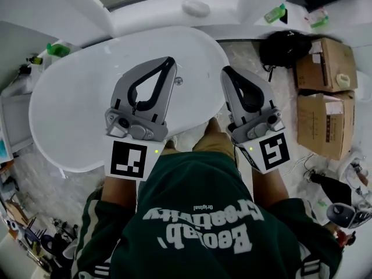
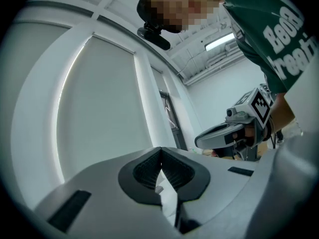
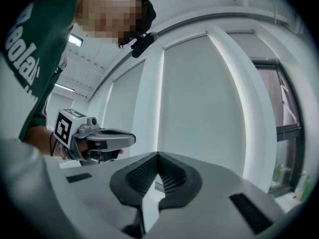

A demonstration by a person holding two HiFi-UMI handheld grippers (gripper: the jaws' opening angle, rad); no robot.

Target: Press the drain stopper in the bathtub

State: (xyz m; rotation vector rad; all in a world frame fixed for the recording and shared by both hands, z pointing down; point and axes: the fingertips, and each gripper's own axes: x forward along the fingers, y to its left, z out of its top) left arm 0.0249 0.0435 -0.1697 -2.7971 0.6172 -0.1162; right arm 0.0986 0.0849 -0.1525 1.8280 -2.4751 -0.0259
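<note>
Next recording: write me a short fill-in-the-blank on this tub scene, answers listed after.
The left hand-held gripper and the right hand-held gripper both have their jaws ___.
The drain stopper lies in the white ___.
The cardboard boxes show at the head view's ___ side.
Missing words: shut; bathtub; right.

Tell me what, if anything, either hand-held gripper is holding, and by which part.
Nothing is held: the left hand-held gripper and the right hand-held gripper both have their jaws shut together with nothing between them.
</note>
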